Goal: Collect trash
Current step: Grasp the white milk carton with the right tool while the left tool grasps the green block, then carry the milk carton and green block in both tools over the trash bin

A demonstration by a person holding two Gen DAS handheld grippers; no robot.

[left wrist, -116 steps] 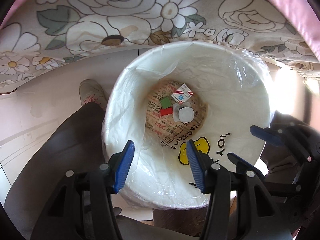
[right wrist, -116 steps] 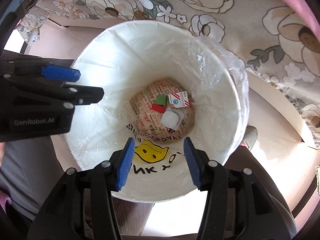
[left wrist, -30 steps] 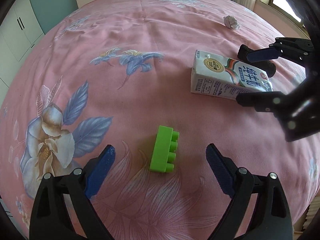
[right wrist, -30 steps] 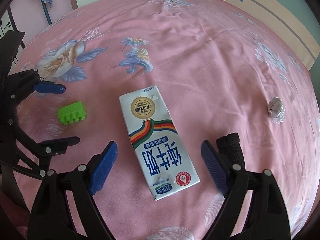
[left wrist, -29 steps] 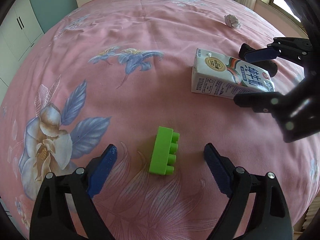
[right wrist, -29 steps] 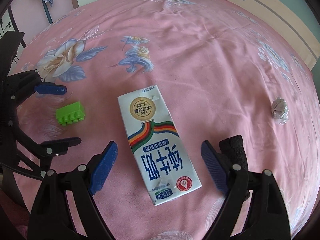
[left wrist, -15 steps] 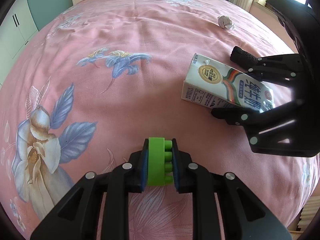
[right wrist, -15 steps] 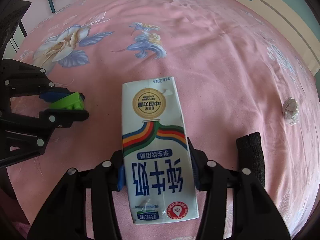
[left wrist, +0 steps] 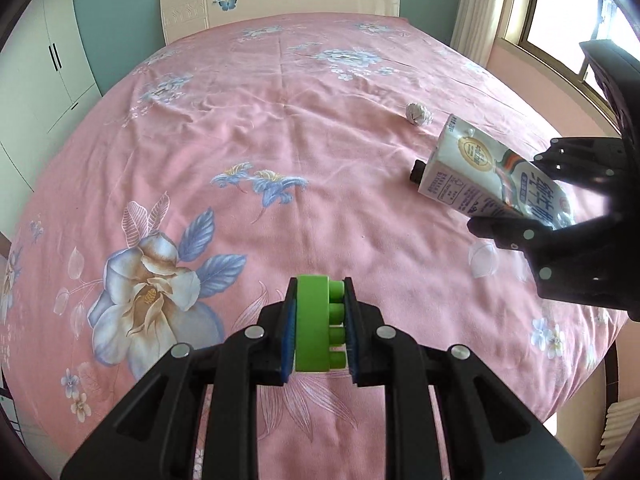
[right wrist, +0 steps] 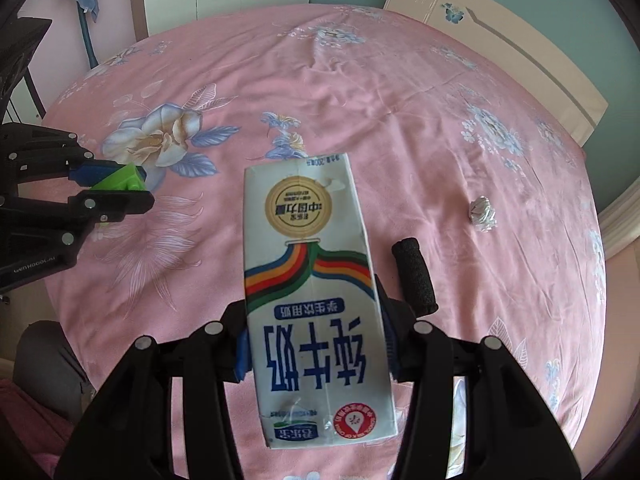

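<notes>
Pink floral bedspread (left wrist: 320, 152) over a bed, pale headboard behind. Nearest, left gripper (left wrist: 319, 326) clamped tight on a green plastic studded building block (left wrist: 316, 322), lifted above the sheet. Right gripper (right wrist: 316, 354) closed on a white milk carton with rainbow stripe (right wrist: 312, 292); its blue pads mostly hidden behind the carton. Black foam cylinder (right wrist: 414, 278) lies beside, lower end cut off by a finger. Farther off, a crumpled foil ball (right wrist: 483, 214).

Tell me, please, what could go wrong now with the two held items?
The right gripper grips the milk carton near one end, so its long free end might tilt or slip. The left gripper pinches the green toy brick across its studs; it might twist out.
</notes>
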